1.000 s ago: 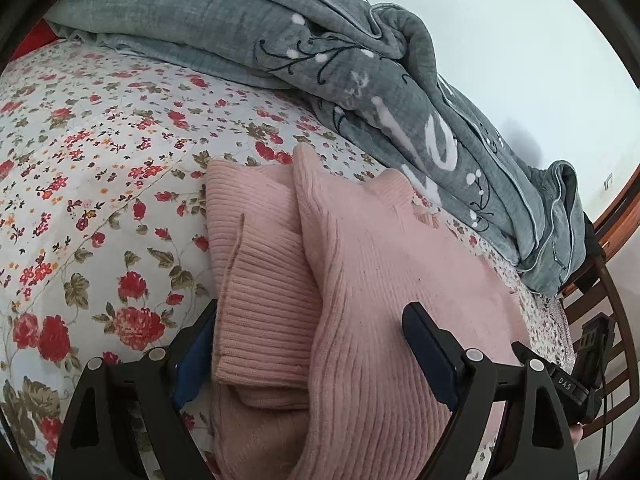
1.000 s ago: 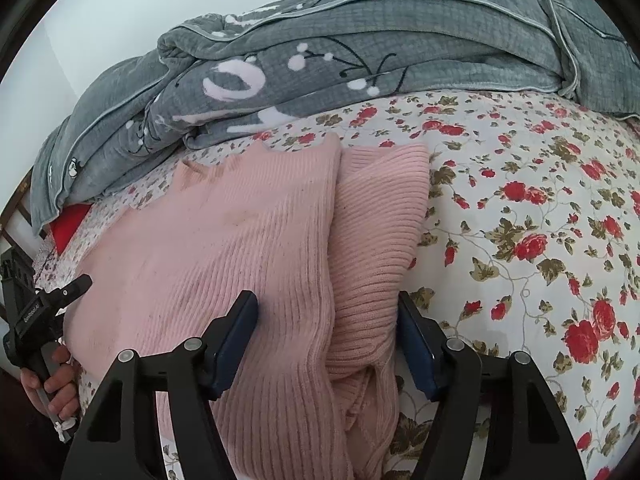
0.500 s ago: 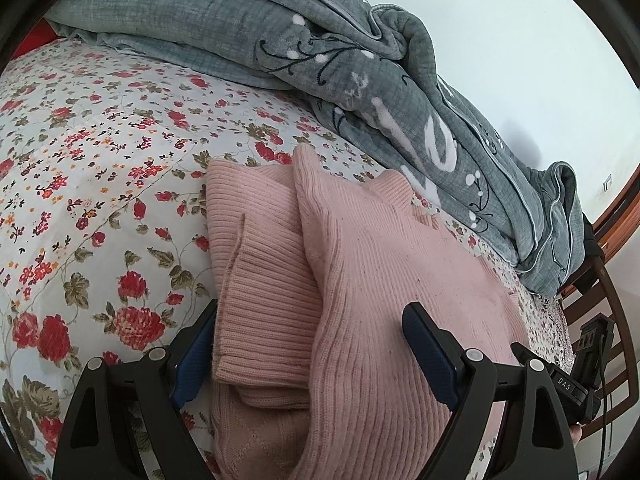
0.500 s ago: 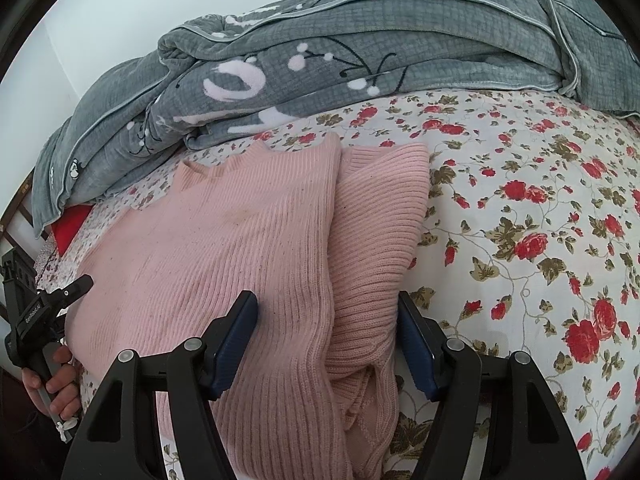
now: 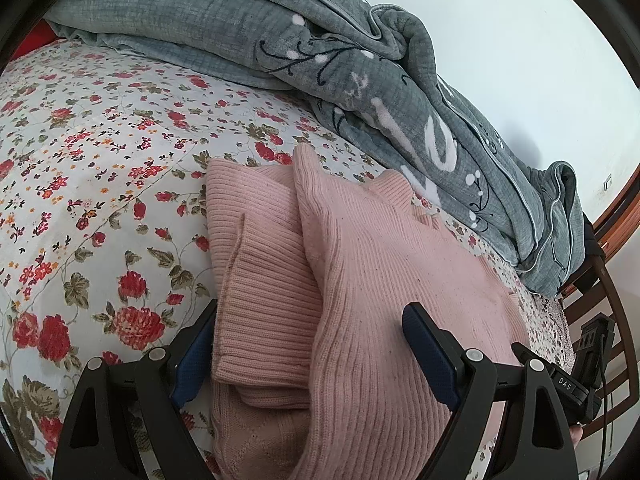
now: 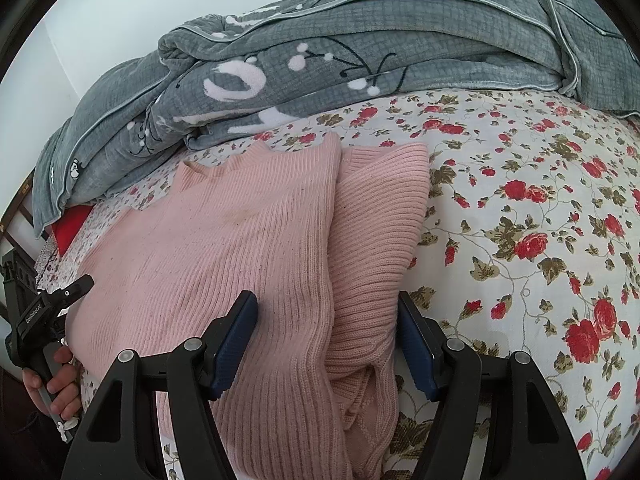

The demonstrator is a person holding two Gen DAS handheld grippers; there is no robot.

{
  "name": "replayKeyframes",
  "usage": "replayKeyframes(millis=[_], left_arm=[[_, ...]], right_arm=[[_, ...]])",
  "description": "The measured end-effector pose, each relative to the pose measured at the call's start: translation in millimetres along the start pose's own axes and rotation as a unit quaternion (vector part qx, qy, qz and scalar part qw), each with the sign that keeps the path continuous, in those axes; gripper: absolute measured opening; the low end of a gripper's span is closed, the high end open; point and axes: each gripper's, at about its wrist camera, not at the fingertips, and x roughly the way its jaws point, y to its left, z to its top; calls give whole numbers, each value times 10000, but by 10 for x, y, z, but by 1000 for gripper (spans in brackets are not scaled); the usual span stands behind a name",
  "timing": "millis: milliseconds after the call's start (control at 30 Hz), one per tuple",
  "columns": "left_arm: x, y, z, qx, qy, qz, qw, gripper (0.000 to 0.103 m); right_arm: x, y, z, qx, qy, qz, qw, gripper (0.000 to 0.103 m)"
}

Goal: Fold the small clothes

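Observation:
A pink ribbed knit sweater (image 5: pixel 380 264) lies flat on the floral bed sheet (image 5: pixel 92 184), with a sleeve (image 5: pixel 260 264) folded in along its left side. My left gripper (image 5: pixel 312 356) is open, its jaws wide apart, straddling that sleeve and the sweater's edge low over the cloth. In the right wrist view the sweater (image 6: pixel 224 248) has its other sleeve (image 6: pixel 376 232) folded in on the right. My right gripper (image 6: pixel 328 344) is open and straddles that sleeve edge. Neither gripper holds cloth.
A crumpled grey quilt (image 5: pixel 320 52) lies along the back of the bed, also in the right wrist view (image 6: pixel 360 48). The other gripper's handle and hand show at the left (image 6: pixel 36 320). A wooden bed frame (image 5: pixel 600 280) stands at the right. A white wall is behind.

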Motion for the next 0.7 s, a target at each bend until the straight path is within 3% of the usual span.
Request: replayKeyframes(millis=[533, 567, 700], left_arm=[[-13, 2, -1, -22, -17, -38, 10000, 87], [-9, 1, 2, -37, -32, -44, 10000, 86], [-49, 51, 7, -212, -129, -105, 9996, 62]], right_arm=[[-11, -3, 4, 10, 5, 17, 10000, 68], [-14, 2, 1, 16, 4, 23, 10000, 68], [-25, 17, -8, 17, -27, 24, 10000, 66]])
